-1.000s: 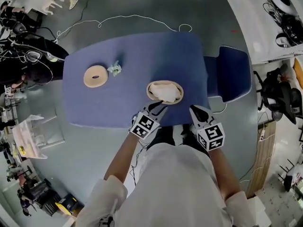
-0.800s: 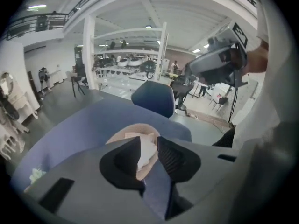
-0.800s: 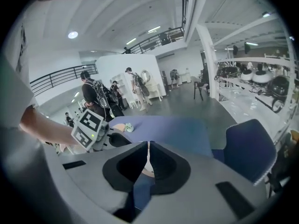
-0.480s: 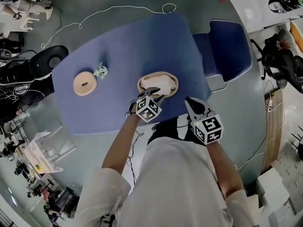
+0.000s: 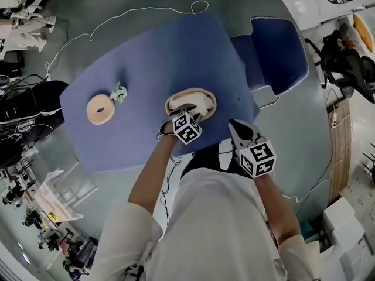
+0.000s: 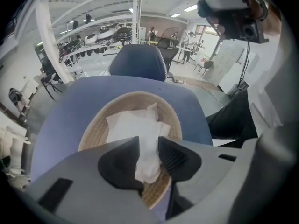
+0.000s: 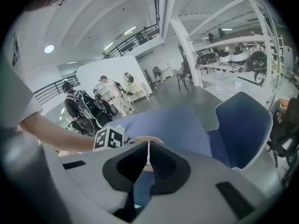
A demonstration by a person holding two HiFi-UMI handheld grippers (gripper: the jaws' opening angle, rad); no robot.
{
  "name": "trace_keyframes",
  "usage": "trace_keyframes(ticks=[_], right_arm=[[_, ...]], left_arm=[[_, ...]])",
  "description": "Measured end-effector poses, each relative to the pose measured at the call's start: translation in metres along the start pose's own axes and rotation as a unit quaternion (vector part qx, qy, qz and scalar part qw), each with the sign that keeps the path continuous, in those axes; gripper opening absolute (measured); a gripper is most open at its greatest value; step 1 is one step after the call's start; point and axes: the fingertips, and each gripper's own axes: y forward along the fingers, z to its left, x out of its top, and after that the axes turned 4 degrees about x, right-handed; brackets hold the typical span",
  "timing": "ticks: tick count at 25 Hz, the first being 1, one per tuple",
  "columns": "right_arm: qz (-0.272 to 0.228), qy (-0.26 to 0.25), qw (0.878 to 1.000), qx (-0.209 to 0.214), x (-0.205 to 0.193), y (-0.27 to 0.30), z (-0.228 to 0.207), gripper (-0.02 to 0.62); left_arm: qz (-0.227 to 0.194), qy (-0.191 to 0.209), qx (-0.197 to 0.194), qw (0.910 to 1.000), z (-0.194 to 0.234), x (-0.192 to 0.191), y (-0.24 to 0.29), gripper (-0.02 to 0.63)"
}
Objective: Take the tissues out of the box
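Note:
A round woven box [image 5: 173,99] [image 6: 93,134] stands near the front edge of the blue table [image 5: 146,57], with white tissues [image 5: 202,103] [image 6: 133,125] heaped inside. My left gripper [image 5: 188,111] [image 6: 148,148] points steeply down into the box. Its jaws have just been closing a little, and a raised fold of tissue stands between them without being visibly squeezed. My right gripper [image 5: 235,126] [image 7: 146,153] hovers at the table's front edge, right of the box, shut and empty. It looks toward the left gripper's marker cube [image 7: 108,138].
A tan ring-shaped lid [image 5: 100,110] and a small crumpled greenish wad [image 5: 119,91] lie at the table's left. A blue chair [image 5: 275,51] [image 7: 243,125] stands at the far right corner. A white cable [image 5: 117,19] runs over the floor beyond the table.
My left gripper has moved forward and down from the table's front edge onto the box, over the tissues. The right gripper has sunk slightly, staying near the front edge.

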Motion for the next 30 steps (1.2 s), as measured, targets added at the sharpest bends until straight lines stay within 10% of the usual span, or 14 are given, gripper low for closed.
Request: trace_keyframes(ticks=[10, 16, 30], right_arm=[[0.003, -0.005, 1.000, -0.004, -0.006, 0.000, 0.003, 0.037], [-0.004, -0.004, 1.000, -0.007, -0.002, -0.005, 0.003, 0.037], [-0.026, -0.032, 0.999, -0.010, 0.009, -0.015, 0.029, 0.037]], left_arm=[[0.006, 0.020, 0.023, 0.9995, -0.001, -0.004, 0.003, 0.009], [-0.076, -0.055, 0.030, 0.9951, 0.006, 0.006, -0.030, 0.008], [-0.249, -0.266, 0.072, 0.9287, 0.034, 0.006, -0.115, 0.008]])
